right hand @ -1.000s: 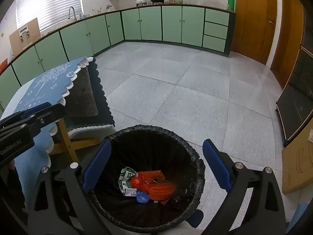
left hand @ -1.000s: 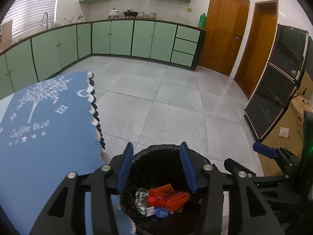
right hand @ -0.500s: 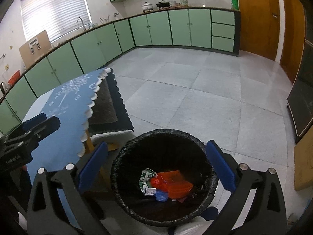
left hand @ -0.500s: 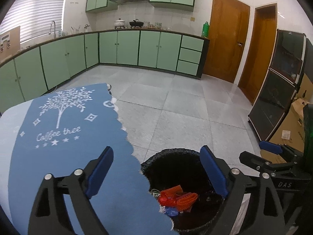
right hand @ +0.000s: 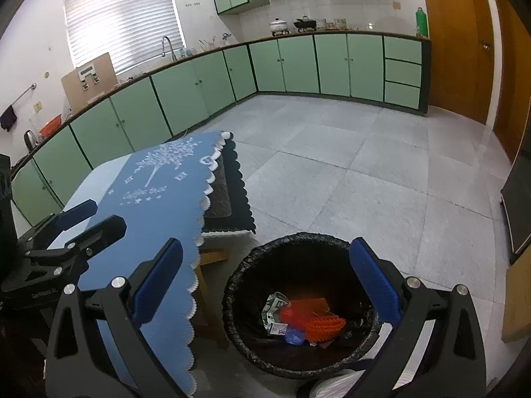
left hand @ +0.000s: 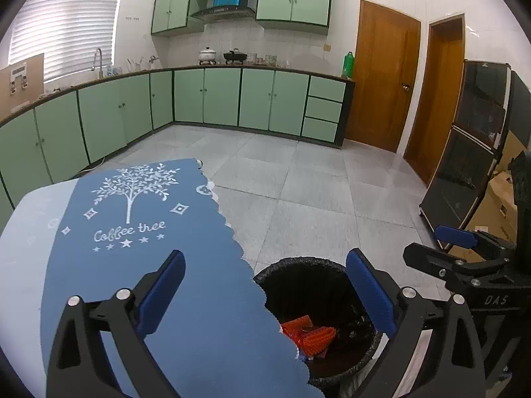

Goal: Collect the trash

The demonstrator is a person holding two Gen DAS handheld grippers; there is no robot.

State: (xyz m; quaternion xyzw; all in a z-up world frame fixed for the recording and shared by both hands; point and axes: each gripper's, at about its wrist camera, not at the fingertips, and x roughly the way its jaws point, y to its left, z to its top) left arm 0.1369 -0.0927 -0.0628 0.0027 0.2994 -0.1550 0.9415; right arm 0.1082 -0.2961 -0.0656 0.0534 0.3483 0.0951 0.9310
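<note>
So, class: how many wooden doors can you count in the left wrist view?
2. One closed door stands right of the green cabinets; a second door stands further right, beside it. Others may lie out of view.

Even, fairly bright indoor light fills both views, and daylight glows white through the blinds (left hand: 63,23) at upper left, washed out to bare stripes. The floor (right hand: 365,172) shows a soft sheen, no hard shadows. The bin (right hand: 300,305) goes near black inside. Strong fisheye bending curves the cabinets (left hand: 205,96) and doors, with dark vignette corners. Focus is sharp mid-frame, softer toward the rim.
</note>
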